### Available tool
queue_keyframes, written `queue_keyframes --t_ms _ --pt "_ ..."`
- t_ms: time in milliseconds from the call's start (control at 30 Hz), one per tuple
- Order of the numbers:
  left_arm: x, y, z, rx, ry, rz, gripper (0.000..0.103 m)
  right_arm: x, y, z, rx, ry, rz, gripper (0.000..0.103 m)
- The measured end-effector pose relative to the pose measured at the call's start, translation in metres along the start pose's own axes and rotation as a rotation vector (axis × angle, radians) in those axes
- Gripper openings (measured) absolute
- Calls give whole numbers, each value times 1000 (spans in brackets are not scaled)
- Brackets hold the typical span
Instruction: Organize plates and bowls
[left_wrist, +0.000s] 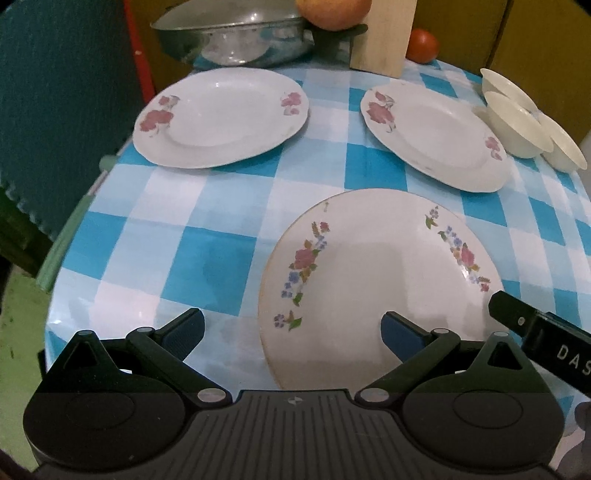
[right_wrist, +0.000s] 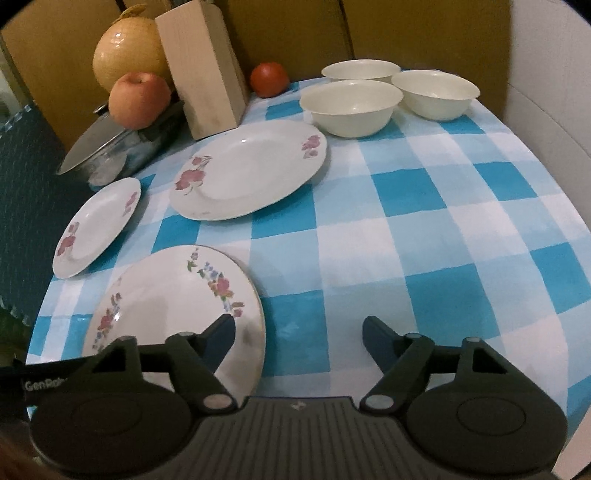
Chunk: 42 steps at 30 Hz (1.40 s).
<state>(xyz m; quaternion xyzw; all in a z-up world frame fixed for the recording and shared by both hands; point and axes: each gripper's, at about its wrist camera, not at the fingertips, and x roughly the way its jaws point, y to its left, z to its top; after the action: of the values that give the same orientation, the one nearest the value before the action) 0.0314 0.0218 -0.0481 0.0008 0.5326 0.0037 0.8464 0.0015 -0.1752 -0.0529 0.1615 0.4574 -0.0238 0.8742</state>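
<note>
Blue-checked cloth (right_wrist: 406, 206), three plates and three bowls set out, none stacked.
Left gripper (left_wrist: 291, 326): fingers apart, straddling the near plate's (left_wrist: 380, 280) left rim, no grip seen. Right gripper (right_wrist: 298, 332): fingers apart, left pad over that plate's right edge, nothing clamped. Two rose plates (left_wrist: 221, 116) (left_wrist: 439, 136) lie apart at frame top; bowls (right_wrist: 351, 107) cluster upper right in the right view.
</note>
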Motion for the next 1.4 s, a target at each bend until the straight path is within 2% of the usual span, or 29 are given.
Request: queue_keyframes --t_ms 100,233,333,433,500,967,1233,1400 --pt "4 0 0 -9 2 -18 102 0 2 0 -26 1 22 55" --pt "7 -2 2 -5 10 -48 100 1 0 0 -41 2 61 49" --pt "8 -9 2 26 8 -39 99 2 -2 0 -55 4 83 44" --pt "7 -15 1 58 5 -55 97 3 -2 -1 -55 20 130 33" --pt "7 -18 0 73 7 -65 97 4 -1 -1 -51 50 190 21" --pt "7 -24 -1 103 9 -68 97 1 -4 -4 -64 35 176 20" --pt "3 -38 -6 151 -4 -104 96 -11 -16 -5 -59 3 133 20" --pt "2 -48 -8 193 -14 -98 94 -7 -26 -4 -7 24 126 20"
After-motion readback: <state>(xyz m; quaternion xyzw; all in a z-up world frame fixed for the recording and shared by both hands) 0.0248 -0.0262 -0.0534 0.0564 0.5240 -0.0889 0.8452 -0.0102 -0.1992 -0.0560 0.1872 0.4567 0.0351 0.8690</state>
